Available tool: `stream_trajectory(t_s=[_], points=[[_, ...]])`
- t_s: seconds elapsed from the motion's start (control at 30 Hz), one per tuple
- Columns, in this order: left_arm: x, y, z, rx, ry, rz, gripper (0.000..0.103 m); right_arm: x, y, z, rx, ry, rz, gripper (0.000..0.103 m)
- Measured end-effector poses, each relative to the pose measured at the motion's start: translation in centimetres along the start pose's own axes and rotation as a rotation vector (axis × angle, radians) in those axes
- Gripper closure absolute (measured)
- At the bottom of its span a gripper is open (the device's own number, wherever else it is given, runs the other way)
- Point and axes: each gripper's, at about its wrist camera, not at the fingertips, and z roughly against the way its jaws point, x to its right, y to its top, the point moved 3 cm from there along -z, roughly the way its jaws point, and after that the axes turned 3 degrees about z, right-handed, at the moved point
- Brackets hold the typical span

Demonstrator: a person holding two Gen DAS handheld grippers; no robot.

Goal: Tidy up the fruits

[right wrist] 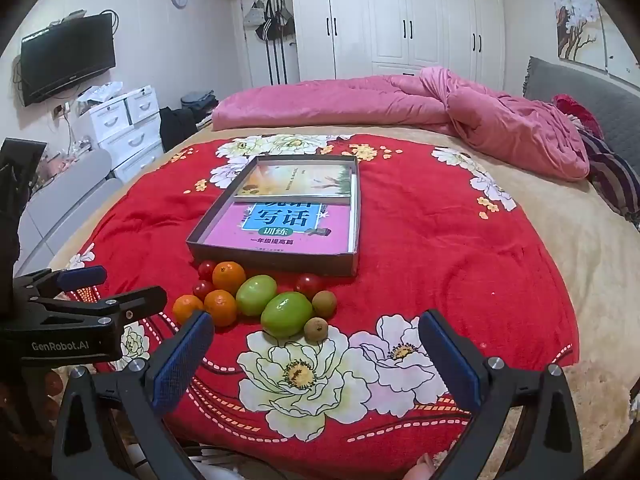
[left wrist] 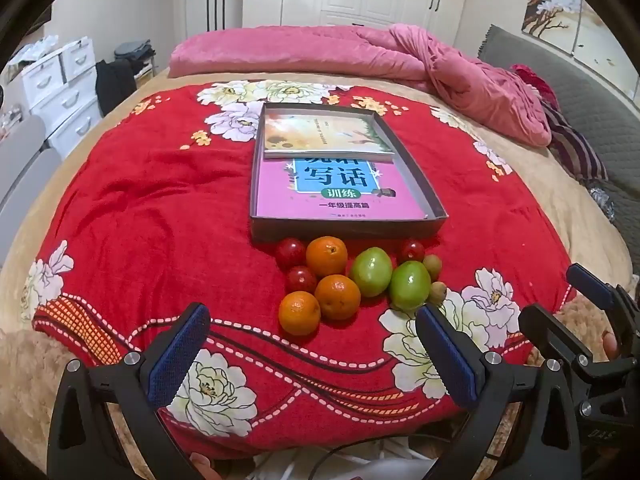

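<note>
A cluster of fruit lies on the red flowered blanket (left wrist: pixel 160 220) just in front of a shallow grey box (left wrist: pixel 348 229). It holds three oranges (left wrist: pixel 337 297) (right wrist: pixel 220 307), three small red fruits (left wrist: pixel 301 280) (right wrist: pixel 308 284), two green fruits (left wrist: pixel 371 272) (right wrist: pixel 286 314) and two small brown fruits (left wrist: pixel 437 292) (right wrist: pixel 316 329). My left gripper (left wrist: pixel 313 316) hangs open near the closest orange (left wrist: pixel 299 313), touching nothing. My right gripper (right wrist: pixel 317 320) is open too, just short of the nearer green fruit, with nothing between its fingers. Each gripper shows at the edge of the other's view (left wrist: pixel 568 304) (right wrist: pixel 116 286).
Inside the box (right wrist: pixel 280 260) lie a pink book (right wrist: pixel 280 226) and a pale book (right wrist: pixel 296 182). A rumpled pink quilt (right wrist: pixel 480 116) covers the far side of the bed. White drawers (right wrist: pixel 128 124) and a wall television (right wrist: pixel 68 58) stand to the left.
</note>
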Motion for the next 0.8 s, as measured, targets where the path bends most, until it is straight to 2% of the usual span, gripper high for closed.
stream_trajectory(t_s=[0.8], points=[[0.16,0.38,0.41,0.016,-0.002,-0.005,0.001,-0.14,0.06,-0.04,-0.001,-0.003,0.011,0.0]])
